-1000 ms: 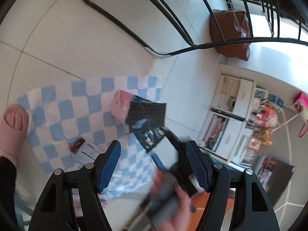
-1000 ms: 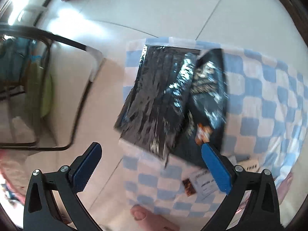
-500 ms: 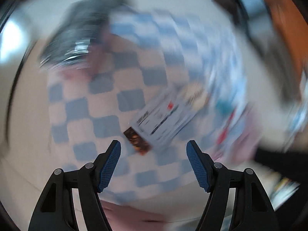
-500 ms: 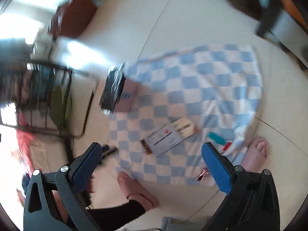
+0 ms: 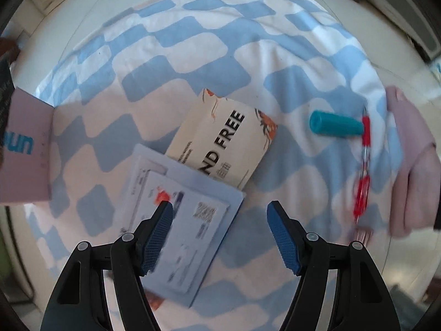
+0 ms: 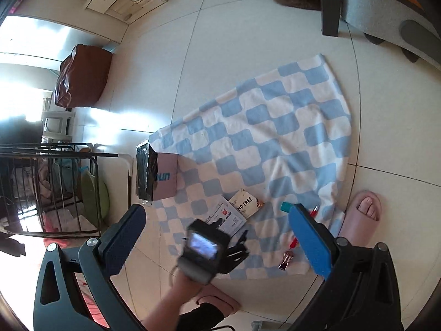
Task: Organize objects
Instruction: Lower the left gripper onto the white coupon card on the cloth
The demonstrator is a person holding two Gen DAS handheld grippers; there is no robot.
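On the floor, over a blue-and-white checked cloth (image 5: 176, 41): left claw (image 5: 219, 227) low above a pale printed sheet (image 5: 179, 220), jaws apart, nothing held; a second ago aimed higher, across the cloth toward the black packets and a shelf. Now swung down and closed in on the paper items, so likely lining up the next pick. Right claw (image 6: 217, 244) wide apart too, empty, pulled back high off the black foil packets (image 6: 143, 171) filling its view a second ago, those now resting on a pink box (image 6: 166, 178) at the cloth's edge. Legible: "FREE" on a cream card (image 5: 223, 146) partly under the sheet; blue "un" on the box. Sheet's small print and code too blurred to read. Nearby, a teal cap (image 5: 335, 125) touching a red pen (image 5: 363, 171).
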